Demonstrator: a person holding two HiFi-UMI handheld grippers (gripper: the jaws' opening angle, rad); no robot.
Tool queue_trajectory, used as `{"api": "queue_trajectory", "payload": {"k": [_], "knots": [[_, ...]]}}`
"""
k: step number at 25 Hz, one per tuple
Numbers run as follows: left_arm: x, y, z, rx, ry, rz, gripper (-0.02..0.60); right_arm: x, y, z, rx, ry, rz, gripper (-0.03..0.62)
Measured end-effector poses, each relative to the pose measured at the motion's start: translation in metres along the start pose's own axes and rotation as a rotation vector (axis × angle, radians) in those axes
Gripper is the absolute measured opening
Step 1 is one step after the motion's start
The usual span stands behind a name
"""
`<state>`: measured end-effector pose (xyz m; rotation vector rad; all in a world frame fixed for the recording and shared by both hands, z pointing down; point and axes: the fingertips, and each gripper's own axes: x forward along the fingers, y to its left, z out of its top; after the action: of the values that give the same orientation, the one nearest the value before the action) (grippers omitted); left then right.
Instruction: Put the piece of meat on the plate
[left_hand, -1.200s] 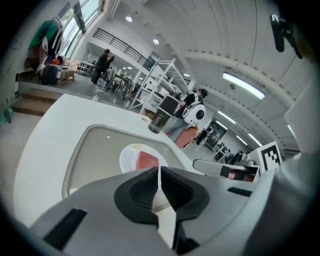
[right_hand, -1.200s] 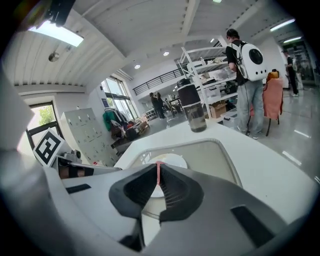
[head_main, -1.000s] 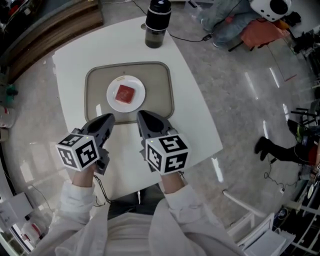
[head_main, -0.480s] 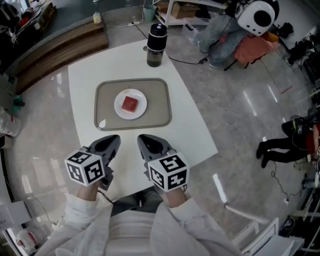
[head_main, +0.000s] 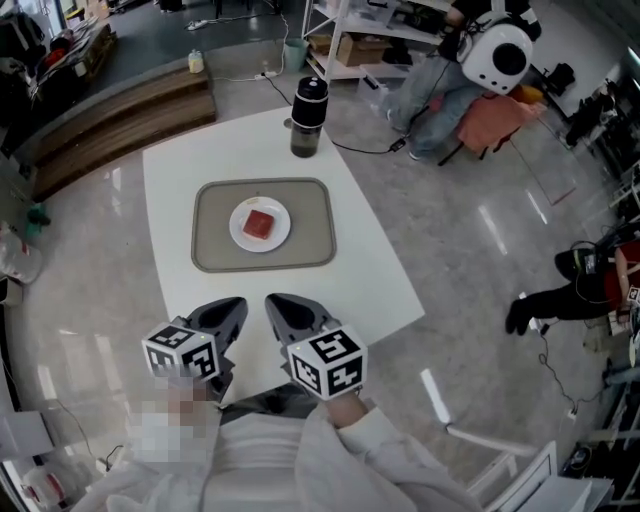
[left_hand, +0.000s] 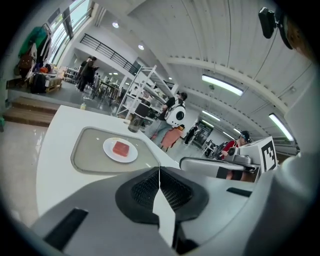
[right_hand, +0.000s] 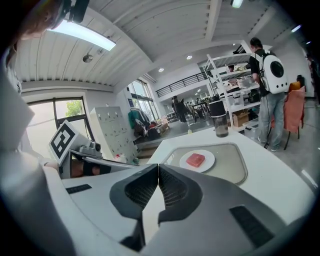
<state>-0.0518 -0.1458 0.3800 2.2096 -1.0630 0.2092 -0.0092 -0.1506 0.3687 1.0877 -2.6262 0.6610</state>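
Note:
A red piece of meat (head_main: 258, 223) lies on a small white plate (head_main: 241, 236), which rests on a grey tray (head_main: 214, 253) in the middle of the white table (head_main: 360, 270). The same meat (left_hand: 121, 148) (right_hand: 195, 160) shows on its plate (left_hand: 111, 152) (right_hand: 207, 164) in both gripper views. My left gripper (head_main: 238, 309) and right gripper (head_main: 272, 304) hover side by side over the table's near edge, well short of the tray. Both are shut with nothing between their jaws.
A dark tumbler (head_main: 307, 116) stands at the table's far edge behind the tray. Around the table is a glossy grey floor, with a wooden step (head_main: 120, 110) at the far left, shelving and a person (head_main: 480, 70) at the far right.
Both grippers have drawn back toward me, away from the tray, to the table's near edge. The meat and plate have not moved.

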Motion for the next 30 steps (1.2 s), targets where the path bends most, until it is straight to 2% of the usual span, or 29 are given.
{"api": "queue_trajectory", "payload": {"k": [7,17,30], "knots": [[-0.009,0.008,-0.012,-0.033,-0.006,0.025,0.012,-0.004,0.010,-0.010,-0.005,0.015,0.008,0.015],[-0.011,0.005,-0.009,-0.026,-0.004,-0.014,0.012,-0.005,0.008,-0.012,0.008,0.025,-0.011,0.015],[-0.016,-0.003,-0.015,-0.006,0.022,-0.016,0.012,-0.012,0.008,-0.016,0.017,0.036,-0.050,0.015]]}}
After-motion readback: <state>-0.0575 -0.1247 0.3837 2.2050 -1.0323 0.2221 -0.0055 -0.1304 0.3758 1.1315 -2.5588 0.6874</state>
